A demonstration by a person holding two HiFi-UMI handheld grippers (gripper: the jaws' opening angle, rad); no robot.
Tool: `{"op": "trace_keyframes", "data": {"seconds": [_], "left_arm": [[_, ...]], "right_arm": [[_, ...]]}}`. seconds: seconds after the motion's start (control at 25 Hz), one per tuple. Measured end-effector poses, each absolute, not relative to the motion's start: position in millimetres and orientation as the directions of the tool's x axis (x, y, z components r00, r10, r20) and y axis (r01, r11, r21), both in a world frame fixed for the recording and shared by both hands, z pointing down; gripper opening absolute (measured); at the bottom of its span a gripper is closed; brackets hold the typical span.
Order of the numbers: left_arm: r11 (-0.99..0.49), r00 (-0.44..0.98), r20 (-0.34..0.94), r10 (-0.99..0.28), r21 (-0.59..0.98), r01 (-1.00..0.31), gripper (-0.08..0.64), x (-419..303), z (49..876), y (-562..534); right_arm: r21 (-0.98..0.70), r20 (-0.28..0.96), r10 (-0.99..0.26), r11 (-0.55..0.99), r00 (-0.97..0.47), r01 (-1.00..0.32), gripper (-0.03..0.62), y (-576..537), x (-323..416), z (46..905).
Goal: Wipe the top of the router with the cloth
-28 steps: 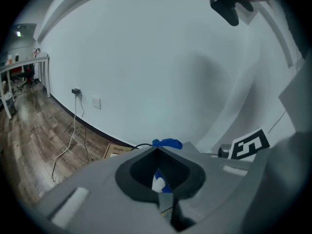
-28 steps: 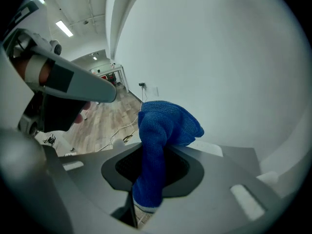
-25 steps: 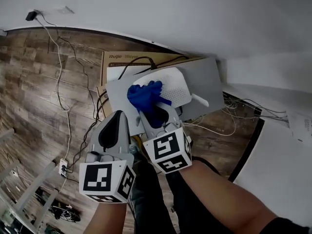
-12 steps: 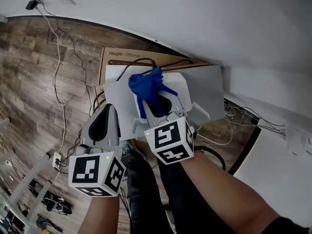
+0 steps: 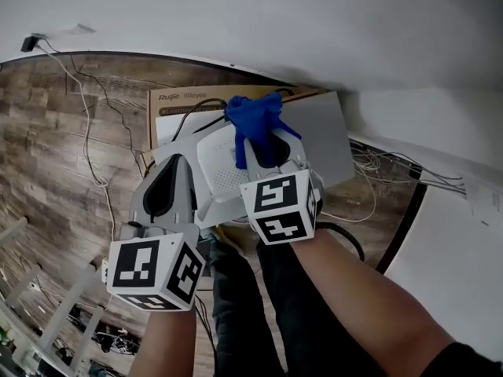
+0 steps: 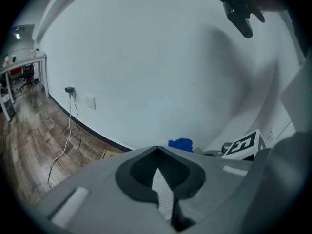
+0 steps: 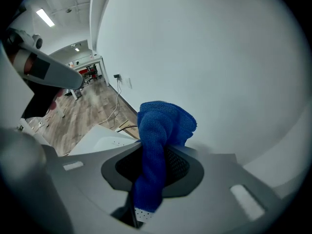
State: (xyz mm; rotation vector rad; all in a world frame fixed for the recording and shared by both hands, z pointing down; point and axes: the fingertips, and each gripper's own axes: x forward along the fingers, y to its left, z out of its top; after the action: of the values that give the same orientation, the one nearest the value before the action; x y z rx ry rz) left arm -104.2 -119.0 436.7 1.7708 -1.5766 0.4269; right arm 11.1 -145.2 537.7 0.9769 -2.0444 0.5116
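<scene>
— How do our right fingers stand?
— Clamped on the blue cloth [image 7: 161,126]. It runs up between the two jaws of our right gripper [image 5: 263,151] and bunches in a loose knot past their tips.

— And the left ones?
— Our left gripper [image 6: 156,152] has its jaws drawn together at the tips, with nothing held. Through the slot behind the tips we see only a perforated white surface.

— Where is the router?
— The white router [image 5: 212,159] lies on a grey board [image 5: 326,136], towards the board's left edge. The cloth sits over the router's far edge, the one next to the wall [image 5: 275,22]. We cannot tell whether it presses on the top or hangs just above it.

— And our left gripper?
— Over the router's near left corner, with its tips pointing across the top. Whether it touches, we cannot tell.

— What carries the board?
— A cardboard box [image 5: 177,100], whose printed far left corner shows from under the board. The box is on the wooden floor [image 5: 63,148], close to the foot of the wall.
</scene>
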Motion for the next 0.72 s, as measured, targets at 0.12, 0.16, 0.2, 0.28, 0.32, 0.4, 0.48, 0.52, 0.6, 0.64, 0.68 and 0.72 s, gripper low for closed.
{"op": "trace_keyframes", "data": {"seconds": [0.12,0.16,0.2,0.28,0.32,0.4,0.48,0.52,0.6,0.64,0.68,0.72], "left_arm": [[0.001,0.207,0.664,-0.719,0.298,-0.955,0.000,-99,438,-115],[0.005,0.205,0.664,-0.719,0.301,-0.954,0.000,-100,439,-112],[0.012,0.202,0.664,-0.720,0.303,-0.953,0.000,-102,439,-109],[0.030,0.193,0.666,-0.721,0.307,-0.951,0.000,-110,441,-99],[0.039,0.187,0.667,-0.721,0.308,-0.950,0.000,-116,442,-94],[0.057,0.174,0.670,-0.722,0.309,-0.949,0.000,-129,443,-83],[0.073,0.162,0.670,-0.725,0.309,-0.948,0.000,-139,445,-75],[0.079,0.158,0.669,-0.726,0.308,-0.948,0.000,-144,446,-71],[0.087,0.152,0.671,-0.726,0.309,-0.947,0.000,-149,448,-64],[0.089,0.152,0.671,-0.726,0.310,-0.947,0.000,-151,448,-61],[0.088,0.153,0.671,-0.726,0.311,-0.946,0.000,-151,449,-58],[0.086,0.155,0.670,-0.726,0.312,-0.946,0.000,-151,449,-56]], "right_arm": [[-0.008,0.793,-0.473,0.622,-0.384,-0.783,0.117,-144,11,537],[-0.003,0.790,-0.471,0.636,-0.392,-0.771,0.117,-143,9,537],[0.000,0.788,-0.466,0.653,-0.402,-0.757,0.117,-139,5,536],[-0.001,0.786,-0.451,0.683,-0.422,-0.730,0.117,-130,-7,536],[-0.004,0.786,-0.442,0.695,-0.432,-0.719,0.117,-124,-14,535],[-0.014,0.783,-0.427,0.715,-0.452,-0.699,0.117,-111,-29,535],[-0.018,0.778,-0.416,0.734,-0.470,-0.679,0.117,-99,-41,535],[-0.019,0.776,-0.411,0.743,-0.479,-0.669,0.117,-93,-45,534],[-0.017,0.773,-0.402,0.760,-0.491,-0.650,0.117,-81,-53,534],[-0.015,0.772,-0.400,0.766,-0.494,-0.643,0.117,-76,-56,533],[-0.013,0.771,-0.397,0.771,-0.498,-0.637,0.117,-71,-57,533],[-0.014,0.771,-0.393,0.776,-0.501,-0.631,0.117,-67,-59,533]]}}
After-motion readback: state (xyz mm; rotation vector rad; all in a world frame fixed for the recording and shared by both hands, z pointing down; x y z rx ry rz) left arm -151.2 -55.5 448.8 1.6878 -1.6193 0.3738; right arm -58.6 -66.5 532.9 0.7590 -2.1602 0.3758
